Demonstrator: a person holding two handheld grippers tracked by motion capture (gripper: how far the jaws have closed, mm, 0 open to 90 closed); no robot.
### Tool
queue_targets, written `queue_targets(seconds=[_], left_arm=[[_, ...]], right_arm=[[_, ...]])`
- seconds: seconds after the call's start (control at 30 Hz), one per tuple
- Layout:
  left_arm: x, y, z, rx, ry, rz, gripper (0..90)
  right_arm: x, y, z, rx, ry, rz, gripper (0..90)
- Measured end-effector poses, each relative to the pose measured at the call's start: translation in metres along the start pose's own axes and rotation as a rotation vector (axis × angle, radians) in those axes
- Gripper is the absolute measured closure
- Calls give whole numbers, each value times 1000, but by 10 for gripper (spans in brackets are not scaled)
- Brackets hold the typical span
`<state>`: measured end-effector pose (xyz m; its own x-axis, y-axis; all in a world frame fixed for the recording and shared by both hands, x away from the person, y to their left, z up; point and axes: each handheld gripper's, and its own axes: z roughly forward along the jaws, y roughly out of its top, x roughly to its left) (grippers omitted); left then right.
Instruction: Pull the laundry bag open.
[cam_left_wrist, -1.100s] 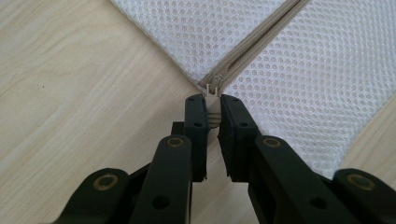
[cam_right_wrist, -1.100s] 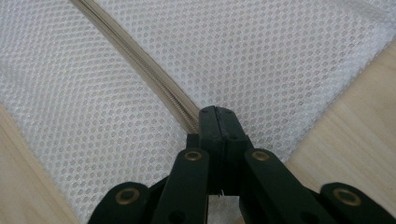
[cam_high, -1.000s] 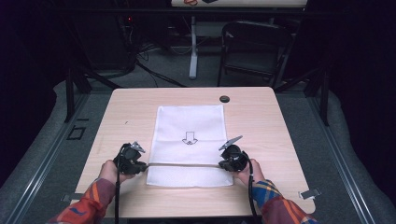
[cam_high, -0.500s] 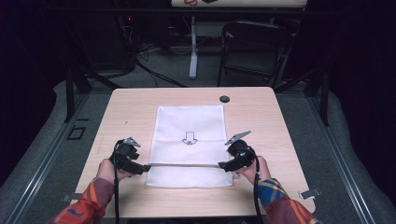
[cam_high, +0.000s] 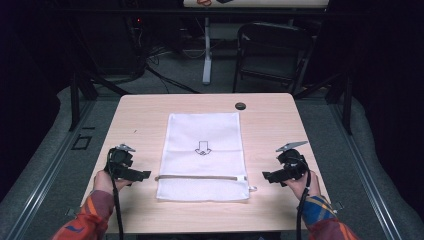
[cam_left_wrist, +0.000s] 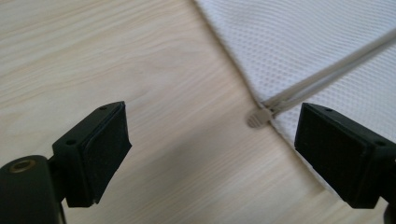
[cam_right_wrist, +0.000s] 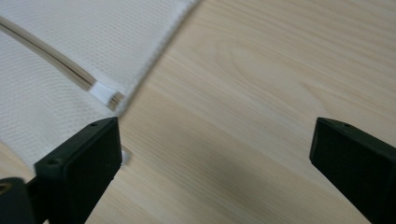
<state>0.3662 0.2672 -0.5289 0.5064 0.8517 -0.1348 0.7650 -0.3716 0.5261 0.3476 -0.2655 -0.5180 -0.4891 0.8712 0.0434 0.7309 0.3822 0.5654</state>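
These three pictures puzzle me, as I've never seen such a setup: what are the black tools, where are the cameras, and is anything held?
A person sits at a wooden table, holding a two-jaw hand tool in each hand: the left gripper and the right gripper. One camera looks down from above; the other two ride on the grippers and look out between their black jaws. On the table lie a white mesh bag, with a thin strap across it, and a small dark disc. Nothing is held: both grippers' jaws have just been opening and stand apart over bare wood beside the strap's ends.
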Motion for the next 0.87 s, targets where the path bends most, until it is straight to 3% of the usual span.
queue_targets(seconds=[0.03, 0.2, 0.33, 0.7, 0.87], left_arm=[[2, 0, 0, 0, 11, -3, 87], [15, -6, 4, 16, 20, -60, 59], [21, -9, 8, 22, 28, -80, 46], [35, -13, 16, 44, 43, -128, 16], [40, -15, 19, 27, 44, -150, 0]], right_arm=[[-7, -5, -1, 6, -6, 13, 0], [-17, -13, 2, 12, -29, 34, 0], [-24, -18, 8, 27, -29, 40, 0], [-36, -26, 21, 58, -29, 47, 0], [-38, -28, 25, 55, -28, 51, 0]])
